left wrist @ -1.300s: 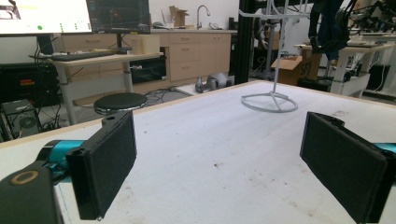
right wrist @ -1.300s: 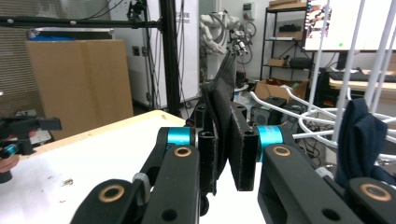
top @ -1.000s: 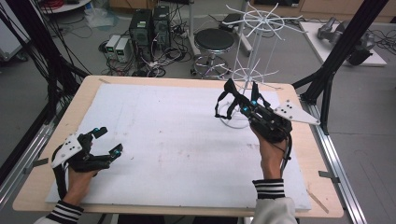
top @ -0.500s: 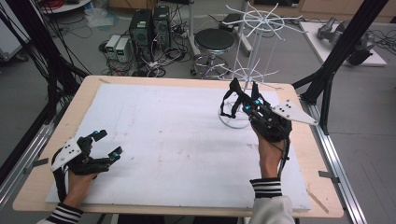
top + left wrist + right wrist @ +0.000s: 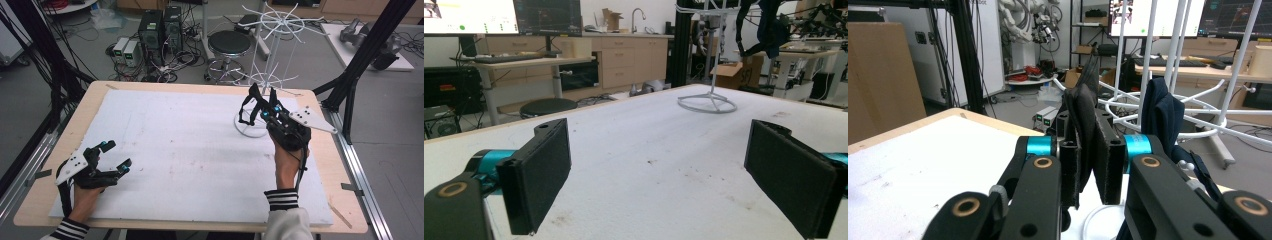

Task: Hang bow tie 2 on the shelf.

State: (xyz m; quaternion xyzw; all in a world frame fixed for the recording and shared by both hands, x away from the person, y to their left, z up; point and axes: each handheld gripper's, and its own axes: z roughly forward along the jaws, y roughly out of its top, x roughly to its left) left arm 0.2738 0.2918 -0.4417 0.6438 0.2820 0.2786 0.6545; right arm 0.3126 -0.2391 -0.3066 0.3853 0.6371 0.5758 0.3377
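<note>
The white wire rack with a round ring base (image 5: 252, 131) stands on the white foam-covered tabletop (image 5: 190, 150) near its far right corner, its thin post rising to two tiers of spoke-like arms, and everything else is best placed from it. The right gripper (image 5: 256, 104), held in the person's right hand (image 5: 286, 160), sits just on the near side of that rack, almost over the ring base, with its grey three-cornered plate pointing away to the right. In the right gripper view its two black jaws stand nearly closed, pinching a dark, limp piece of cloth (image 5: 1087, 122) that sticks up between the pads; part of the same navy fabric (image 5: 1159, 116) hangs just to the right of the jaws, close against the rack's white posts (image 5: 1148, 60), and in the high view the dark cloth (image 5: 248, 107) droops from the gripper above the rack's base. The left gripper (image 5: 116, 155) lies well apart from the rack, at the near left corner of the tabletop, resting low in the person's left hand (image 5: 85, 192). Its jaws stand wide apart with nothing between them, and the left gripper view looks across bare white foam to the rack's ring base (image 5: 707, 103) far off
</note>
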